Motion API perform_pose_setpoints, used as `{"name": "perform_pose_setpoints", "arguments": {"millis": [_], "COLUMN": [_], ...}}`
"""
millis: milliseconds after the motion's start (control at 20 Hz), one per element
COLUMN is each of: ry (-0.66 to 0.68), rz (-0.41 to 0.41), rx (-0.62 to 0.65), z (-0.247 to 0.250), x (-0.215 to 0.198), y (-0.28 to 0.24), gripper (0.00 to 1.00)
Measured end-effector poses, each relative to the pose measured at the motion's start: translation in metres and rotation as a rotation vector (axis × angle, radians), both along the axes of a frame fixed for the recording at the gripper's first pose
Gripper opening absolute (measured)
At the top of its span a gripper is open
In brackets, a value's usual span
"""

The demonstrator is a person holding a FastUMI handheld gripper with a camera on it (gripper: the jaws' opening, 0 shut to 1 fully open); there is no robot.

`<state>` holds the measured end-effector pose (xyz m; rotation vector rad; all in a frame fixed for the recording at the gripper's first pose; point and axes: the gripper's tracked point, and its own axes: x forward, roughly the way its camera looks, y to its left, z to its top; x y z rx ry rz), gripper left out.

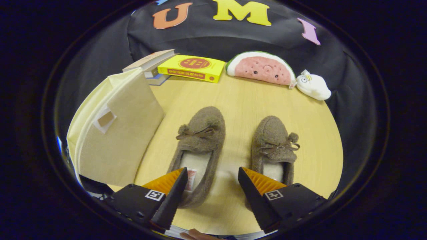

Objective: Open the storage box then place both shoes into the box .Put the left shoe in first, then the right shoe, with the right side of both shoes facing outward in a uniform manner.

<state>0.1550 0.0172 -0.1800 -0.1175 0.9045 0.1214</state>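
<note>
Two brown fuzzy slippers with small bows lie side by side on the wooden table, toes pointing away from me. The left shoe (199, 146) sits just ahead of my left finger, the right shoe (273, 146) just ahead of my right finger. My gripper (212, 176) hovers above their heels, open, with nothing between its fingers. A cream fabric storage box (113, 133) stands to the left of the shoes, its lid flap (133, 126) with a small pull tab closed toward me.
Beyond the shoes, against the booth wall, lie a yellow book (191, 68), a stack of books (150, 63), a watermelon plush (262, 68) and a small white plush (313, 86). A hand (196, 235) shows below the fingers. Bare table (240, 100) separates shoes and plush toys.
</note>
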Motion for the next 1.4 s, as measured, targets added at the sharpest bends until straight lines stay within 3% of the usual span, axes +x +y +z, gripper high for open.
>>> {"name": "perform_pose_setpoints", "arguments": {"millis": [150, 350, 450, 600, 950, 1250, 1400], "ry": [0.098, 0.286, 0.326, 0.367, 0.423, 0.277, 0.195], "rz": [-0.027, -0.054, -0.045, -0.057, -0.028, -0.002, 0.025], "rx": [-0.003, 0.137, 0.135, 0.152, 0.363, 0.372, 0.389], "z": [-0.012, -0.023, -0.024, -0.024, 0.006, 0.093, 0.145], "x": [0.002, -0.002, 0.000, 0.001, -0.025, -0.047, -0.058], "y": [-0.006, 0.008, 0.012, 0.013, 0.025, 0.029, 0.055], "gripper": [0.89, 0.43, 0.19, 0.01, 0.01, 0.01, 0.01]}}
